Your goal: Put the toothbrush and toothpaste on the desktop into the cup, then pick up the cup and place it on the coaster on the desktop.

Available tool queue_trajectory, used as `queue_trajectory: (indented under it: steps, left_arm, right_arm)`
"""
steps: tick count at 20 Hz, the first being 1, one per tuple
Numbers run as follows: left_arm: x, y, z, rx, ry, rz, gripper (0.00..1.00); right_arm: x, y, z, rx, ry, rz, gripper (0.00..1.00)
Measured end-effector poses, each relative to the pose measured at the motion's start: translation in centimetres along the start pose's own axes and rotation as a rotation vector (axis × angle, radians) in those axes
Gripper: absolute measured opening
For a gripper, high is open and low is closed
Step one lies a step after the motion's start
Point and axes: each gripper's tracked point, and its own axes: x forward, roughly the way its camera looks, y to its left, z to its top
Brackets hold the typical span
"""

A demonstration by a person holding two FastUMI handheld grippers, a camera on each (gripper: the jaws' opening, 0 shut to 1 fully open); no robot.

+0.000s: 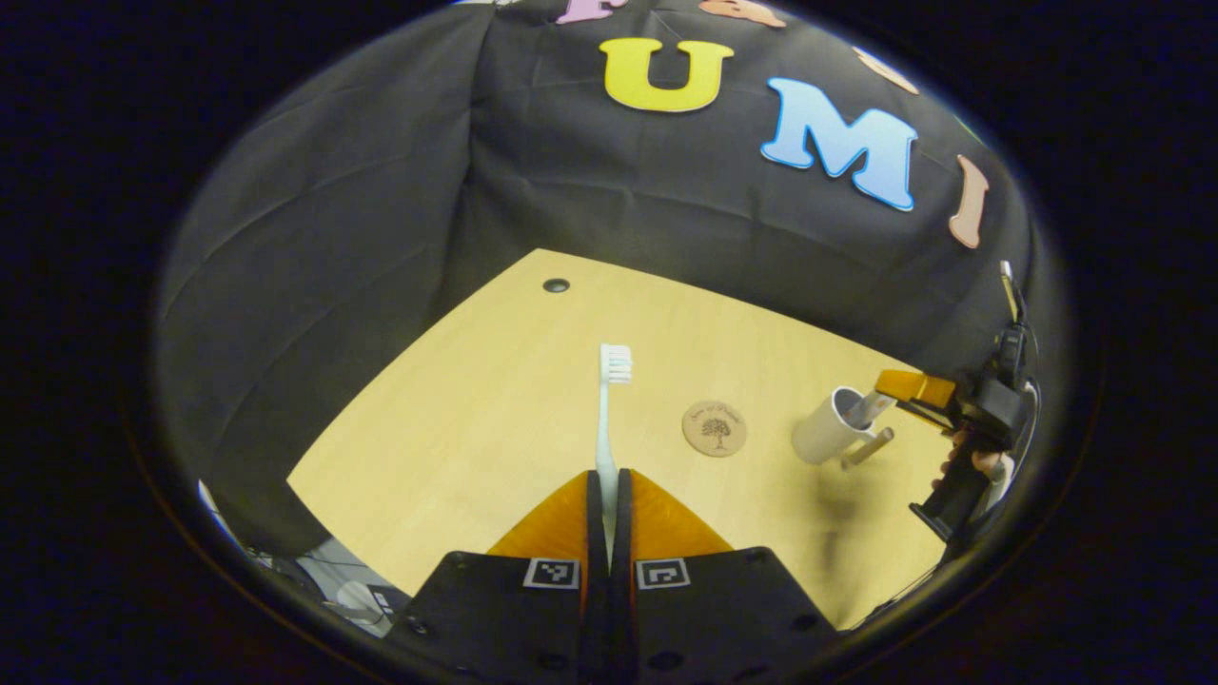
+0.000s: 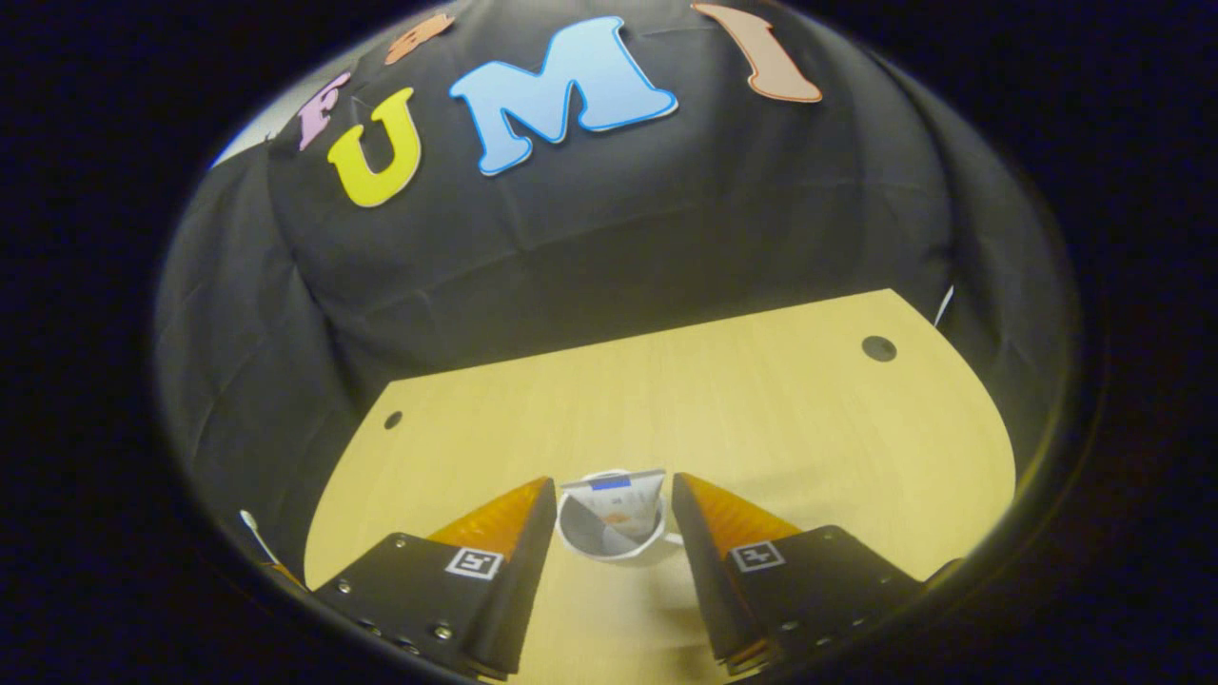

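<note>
Left gripper [image 1: 606, 495]: fingers pressed together on the toothbrush [image 1: 609, 419] handle, brush sticking straight out ahead, bristle end far from the pinch, held above the surface [image 1: 495, 419]. Right gripper [image 2: 614, 518]: fingers spread wide, either side of the cup [image 2: 614, 542], which sits on the surface w/ the toothpaste [image 2: 614, 504] already standing in it; not touching the tube as far as I can tell. In the left gripper view the right gripper [image 1: 918, 388] hangs just over the cup's [image 1: 833, 426] rim. Coaster [image 1: 714, 428] lies bare, between brush and cup.

Risks, prob:
- Long brush held at one end, so it could pivot in the pinch or clip the rim on the way in and tip the cup.
- Tube takes up part of the cup mouth; brush may jam against it or knock it out.
- Both grippers near the cup at once → collision if the right one doesn't clear.
- Later lift: a top-heavy load could wobble the cup, and it could land off-centre on the coaster.

Pose: left gripper level-ish, pointing across the surface; right gripper angled down over the cup.
</note>
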Motion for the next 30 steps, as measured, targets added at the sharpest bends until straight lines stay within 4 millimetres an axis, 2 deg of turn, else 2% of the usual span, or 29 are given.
queue_trajectory:
  steps: [3, 5, 7, 9, 13, 16, 18, 21, 23, 27, 30]
  left_arm:
    - [0.9, -1.6, 1.0, 0.012, -0.032, -0.061, 0.08]
    - [1.4, -3.4, 2.3, 0.018, -0.062, -0.130, 0.08]
    - [2.2, -5.1, 3.6, 0.033, -0.095, -0.210, 0.07]
    - [2.8, -7.2, 4.9, 0.061, -0.129, -0.303, 0.07]
    - [4.2, -11.5, 8.0, 0.142, -0.192, -0.454, 0.08]
    - [4.9, -16.6, 10.7, 0.187, -0.248, -0.590, 0.07]
    - [5.8, -20.2, 11.7, 0.228, -0.256, -0.667, 0.07]
    - [8.3, -25.7, 11.4, 0.283, -0.237, -0.762, 0.06]
    - [10.0, -28.5, 10.0, 0.325, -0.201, -0.802, 0.07]
    - [12.6, -32.6, 8.6, 0.358, -0.165, -0.846, 0.07]
    - [14.3, -34.1, 8.4, 0.336, -0.148, -0.847, 0.07]
  right_arm:
    - [-2.5, -0.2, 3.1, 0.037, -0.075, 0.000, 0.74]
    - [-4.2, -1.2, 4.1, 0.043, -0.111, -0.024, 0.74]
    - [-6.1, -2.3, 4.3, 0.036, -0.126, -0.050, 0.74]
    - [-8.2, -3.3, 3.6, 0.038, -0.131, -0.065, 0.74]
    - [-12.4, -5.5, 0.8, 0.093, -0.128, -0.114, 0.74]
    - [-15.6, -7.4, -1.8, 0.173, -0.124, -0.172, 0.74]
    - [-17.8, -8.2, -3.7, 0.229, -0.124, -0.212, 0.74]
    - [-21.5, -10.2, -5.5, 0.274, -0.133, -0.286, 0.74]
    - [-23.6, -11.4, -6.8, 0.291, -0.126, -0.330, 0.74]
    - [-28.0, -14.5, -9.5, 0.359, -0.125, -0.434, 0.73]
    - [-30.3, -16.7, -11.1, 0.404, -0.120, -0.515, 0.73]
